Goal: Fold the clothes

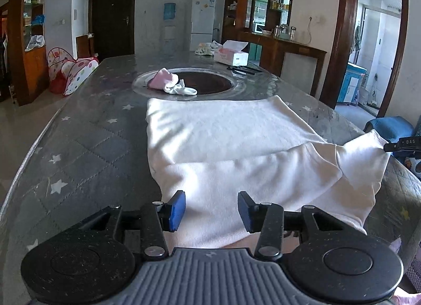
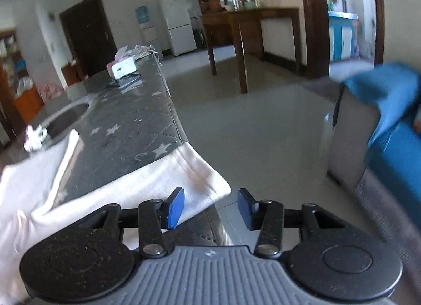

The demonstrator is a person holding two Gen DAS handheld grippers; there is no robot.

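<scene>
A white garment (image 1: 223, 141) lies spread on the grey star-patterned table (image 1: 86, 136), its near part folded over in a band and one sleeve reaching right. My left gripper (image 1: 211, 211) is open and empty just above the garment's near edge. In the right wrist view the sleeve end (image 2: 189, 176) lies at the table's right edge, with a brownish stain. My right gripper (image 2: 210, 208) is open and empty, its left pad (image 2: 175, 208) over the sleeve cuff; its tip also shows in the left wrist view (image 1: 402, 144).
A round recessed hob (image 1: 208, 83) sits mid-table with a pink cloth (image 1: 161, 79) and white socks (image 1: 181, 89) on its rim. A tissue box (image 1: 231, 54) stands farther back. A blue chair (image 2: 389, 110) stands right of the table over open floor.
</scene>
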